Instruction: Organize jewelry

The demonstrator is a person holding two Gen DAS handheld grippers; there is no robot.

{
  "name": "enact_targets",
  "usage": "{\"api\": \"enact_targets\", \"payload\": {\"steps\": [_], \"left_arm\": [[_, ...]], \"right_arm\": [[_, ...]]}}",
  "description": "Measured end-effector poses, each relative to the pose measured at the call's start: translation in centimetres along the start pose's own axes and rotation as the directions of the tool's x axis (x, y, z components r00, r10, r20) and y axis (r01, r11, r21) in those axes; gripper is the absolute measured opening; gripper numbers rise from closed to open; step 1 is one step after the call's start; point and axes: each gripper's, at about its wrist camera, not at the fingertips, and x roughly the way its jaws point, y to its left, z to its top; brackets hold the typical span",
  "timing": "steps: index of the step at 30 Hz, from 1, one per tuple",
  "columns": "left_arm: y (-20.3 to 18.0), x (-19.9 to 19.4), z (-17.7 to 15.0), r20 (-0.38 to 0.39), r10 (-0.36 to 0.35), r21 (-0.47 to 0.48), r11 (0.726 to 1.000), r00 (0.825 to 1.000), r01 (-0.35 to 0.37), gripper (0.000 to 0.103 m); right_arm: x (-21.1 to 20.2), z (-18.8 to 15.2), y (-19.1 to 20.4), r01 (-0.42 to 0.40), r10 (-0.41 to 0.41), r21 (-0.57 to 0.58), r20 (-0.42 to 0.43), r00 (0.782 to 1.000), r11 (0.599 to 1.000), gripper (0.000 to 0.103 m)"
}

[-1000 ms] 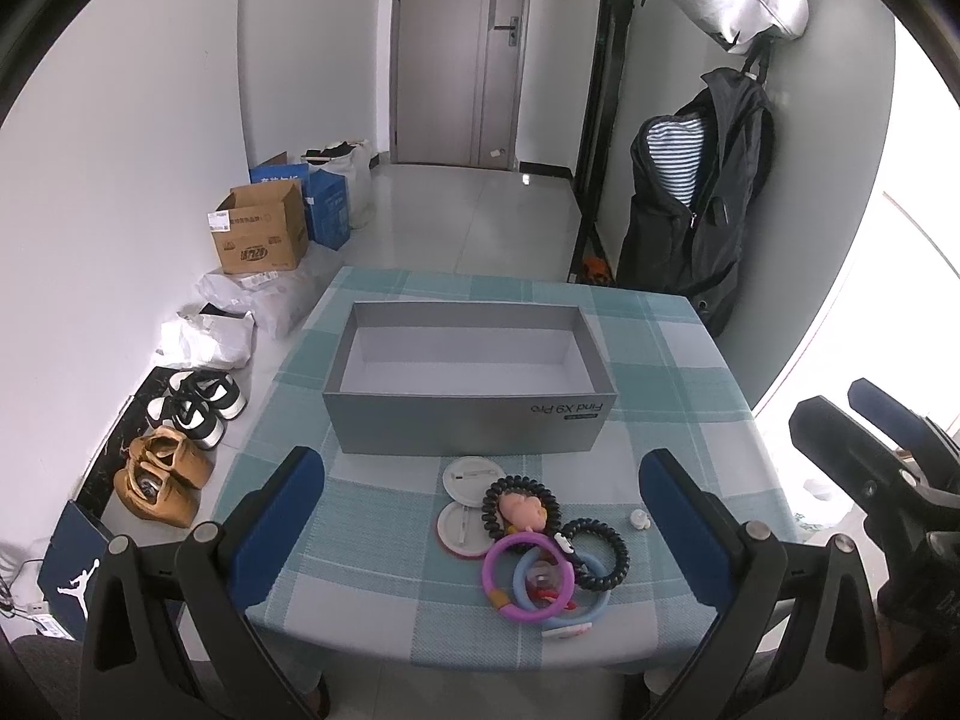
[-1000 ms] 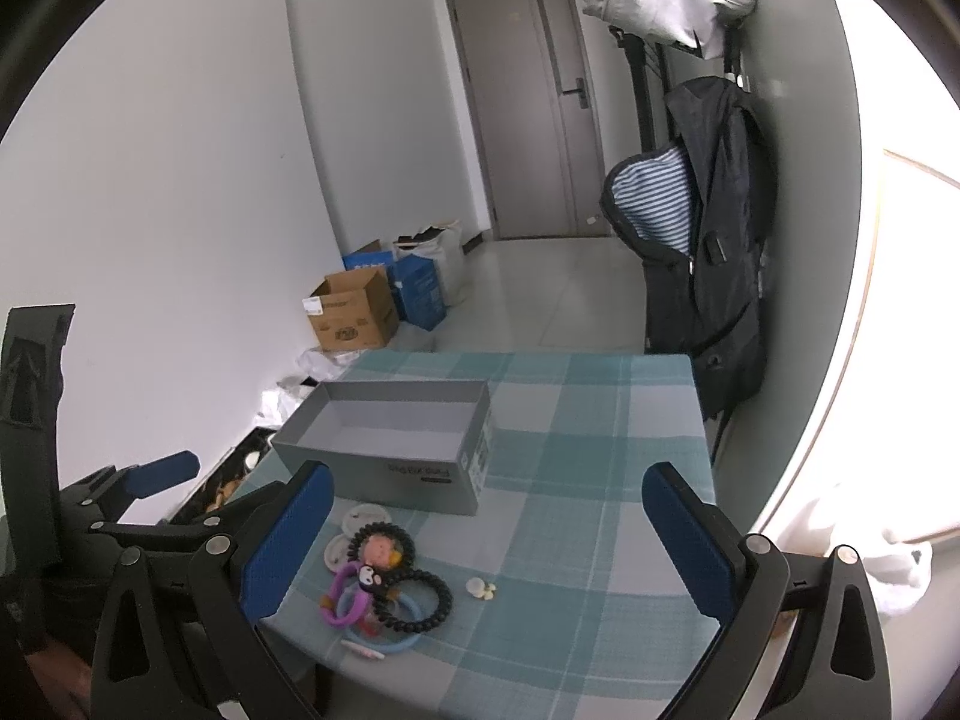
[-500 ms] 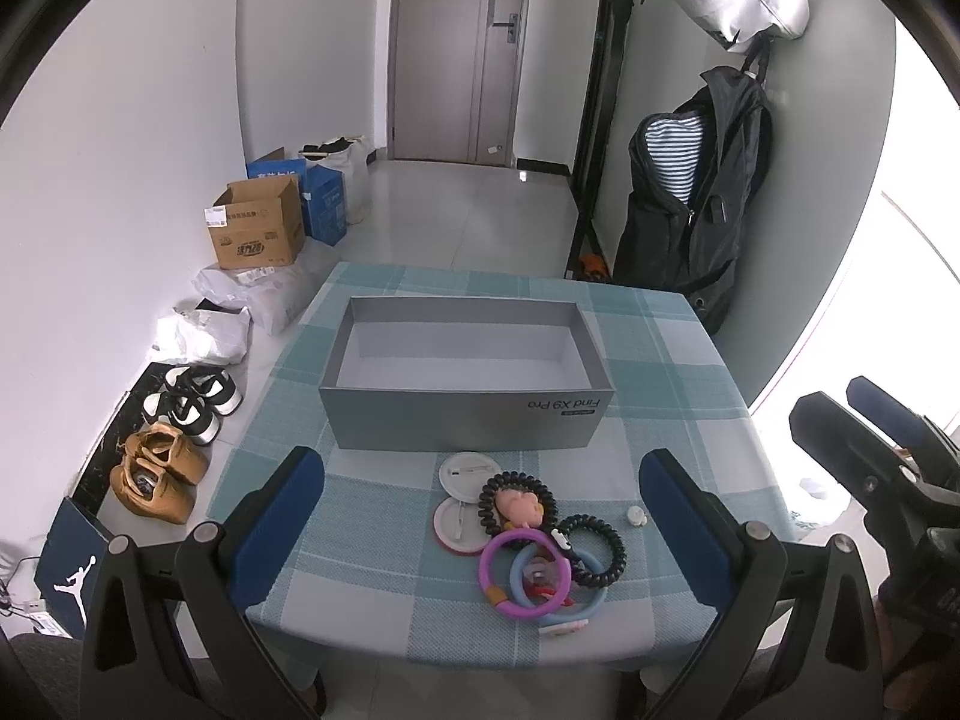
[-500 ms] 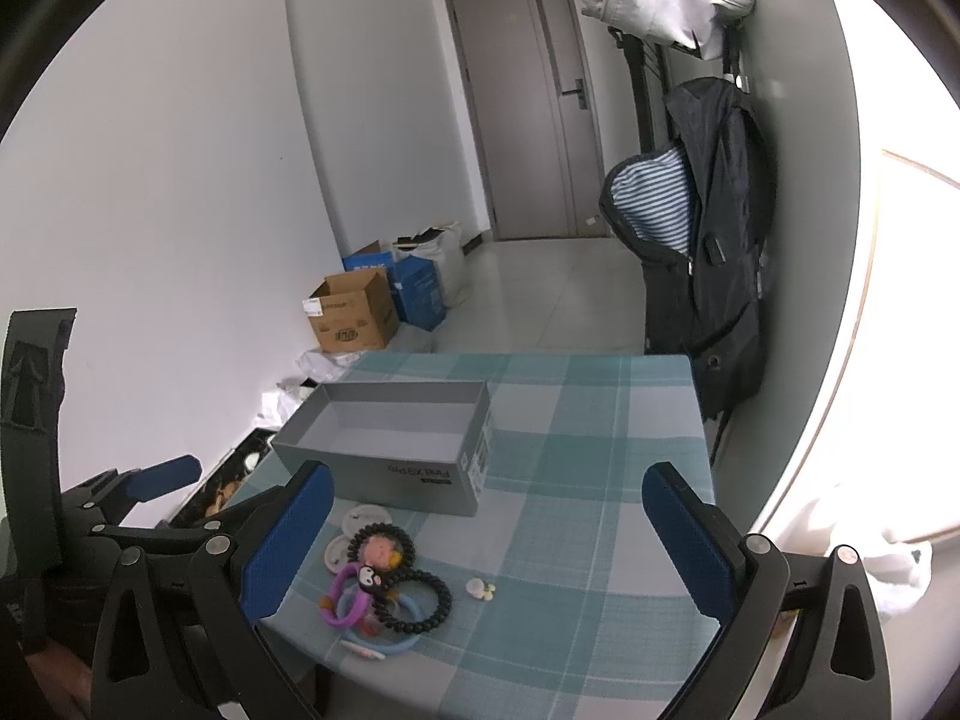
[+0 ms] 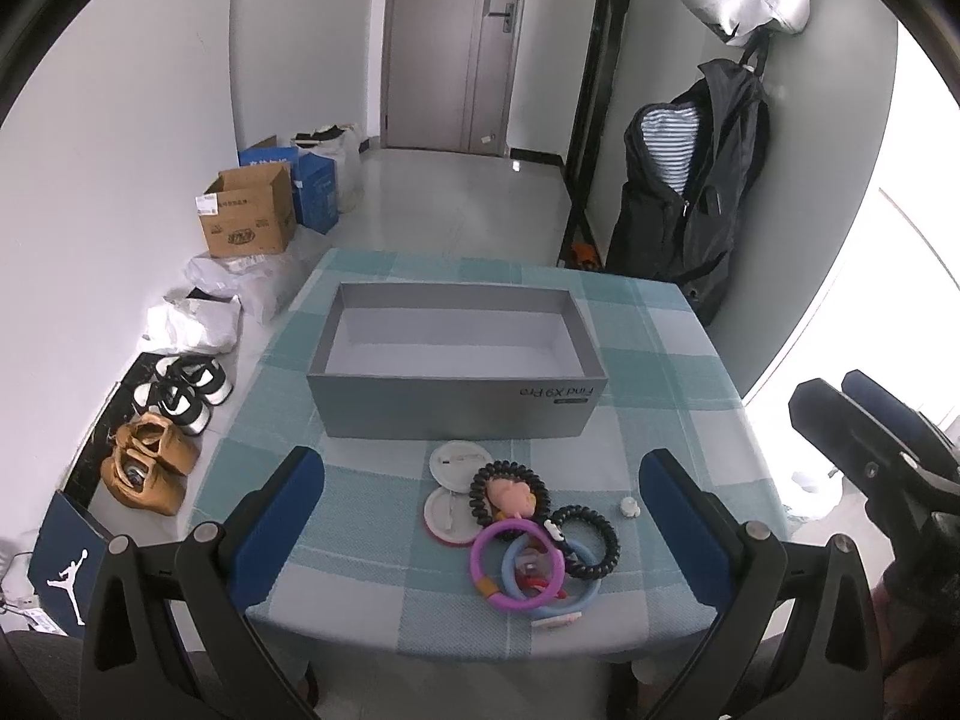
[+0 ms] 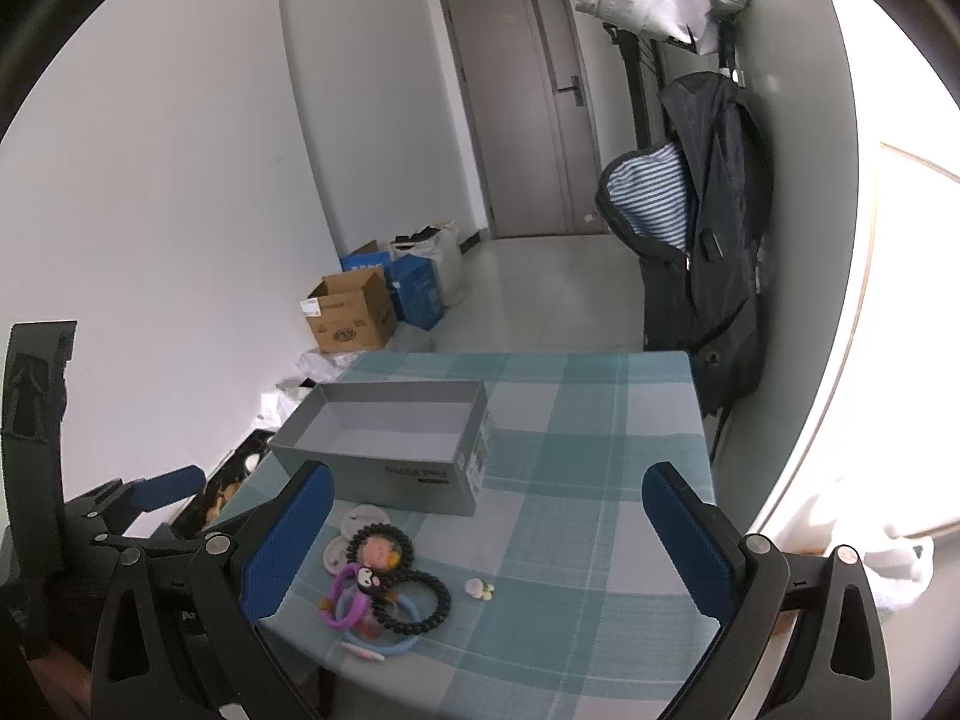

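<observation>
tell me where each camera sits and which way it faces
Left wrist: on the left tool, above the table's near edge, facing the open grey cardboard box and the door; the right tool shows at right.
Right wrist: on the right tool, further right, angled left over the teal checked tablecloth; the left tool shows at left.
Shared: box, pile of coloured rings and black coil hair ties.

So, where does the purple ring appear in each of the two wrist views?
Left wrist: the purple ring lies low and right of centre, in the pile near the table's front edge.
Right wrist: the same ring lies low and left.
Shared landmark: the grey box behind the pile.
</observation>
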Motion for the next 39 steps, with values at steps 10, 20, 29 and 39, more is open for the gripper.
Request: {"api": "enact_targets", "payload": {"steps": [10, 20, 29, 39], "left_arm": [[0.2, 1.8, -1.2, -0.092, -0.06, 0.006, 0.998, 0.994, 0.06, 0.102], [1.0, 4.8, -3.4, -0.286, -0.184, -0.05, 0.983, 0.94, 0.177, 0.102], [1.6, 6.7, -3.8, -0.362, -0.254, -0.146, 0.966, 0.897, 0.214, 0.089], [1.6, 6.9, -3.5, -0.362, -0.245, -0.126, 0.969, 0.899, 0.213, 0.059]], "right_arm": [[0.8, 0.0, 0.1, 0.017, -0.018, -0.011, -0.023, 1.0, 1.0, 0.103], [3.2, -0.4, -0.7, 0.072, -0.072, -0.007, -0.11, 0.991, 0.997, 0.103], [4.1, -0.5, -1.1, 0.057, -0.056, -0.003, -0.14, 0.989, 0.998, 0.103], [4.0, -0.3, -0.7, 0.037, -0.037, -0.001, -0.14, 0.99, 0.999, 0.103]]}}
